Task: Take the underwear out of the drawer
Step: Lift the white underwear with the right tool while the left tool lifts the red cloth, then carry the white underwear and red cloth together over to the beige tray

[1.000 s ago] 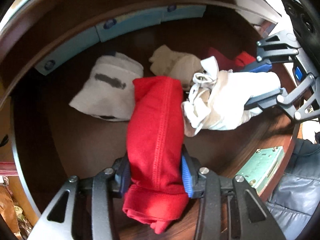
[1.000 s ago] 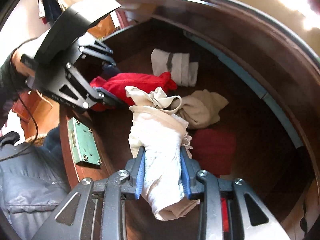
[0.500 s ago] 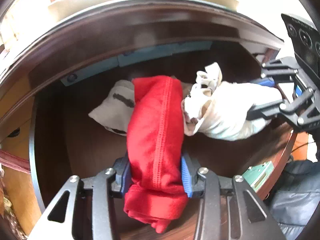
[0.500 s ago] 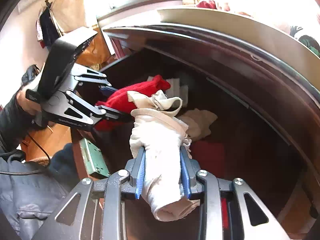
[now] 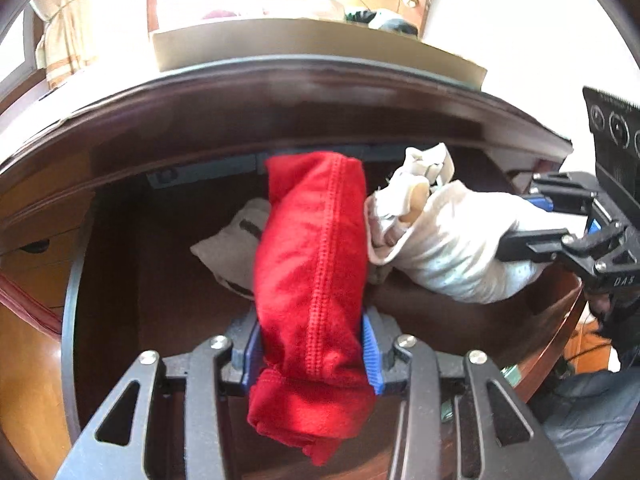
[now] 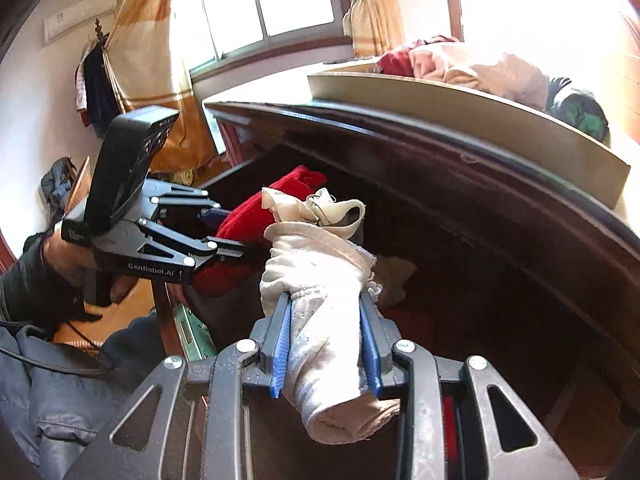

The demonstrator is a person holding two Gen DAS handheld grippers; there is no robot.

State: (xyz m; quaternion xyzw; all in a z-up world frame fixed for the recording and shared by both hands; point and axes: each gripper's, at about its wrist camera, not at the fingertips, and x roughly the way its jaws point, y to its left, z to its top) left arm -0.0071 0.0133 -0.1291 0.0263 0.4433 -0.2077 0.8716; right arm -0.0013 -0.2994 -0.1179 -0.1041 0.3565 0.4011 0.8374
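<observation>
Left tongs [image 5: 311, 350]: blue pads clamped on a rolled red underwear [image 5: 312, 272], gripped low on the roll. Long axis runs straight out ahead of the tongs, far end up near the dark upper edge of the drawer opening, short tail hanging below the pads.

Right tongs [image 6: 325, 344]: pads clamped on a rolled white underwear [image 6: 320, 280], same arrangement, roll pointing forward along the fingers, knotted loose end at the far tip.

Both bundles ride in the air above the drawer [image 5: 120, 240], side by side; in the left view the white roll's tip seems to be just touching the red one, though fisheye distortion makes that hard to call. Neither hand is clearly nearer to anything: each carries its own piece.

Left in the drawer: a pale folded garment with a dark mark [image 5: 232, 248], a beige piece [image 6: 394, 276], and a dark red patch on the floor, dimly lit.

Up on the worktop over the drawer sits a shallow tan tray [image 6: 480, 116] with clothes heaped in it.

Judgement: lift stage, both pieces clear of the drawer floor. The coming move likely turns on clearing the overhanging worktop edge, which lies just beyond the rolls' far ends.
</observation>
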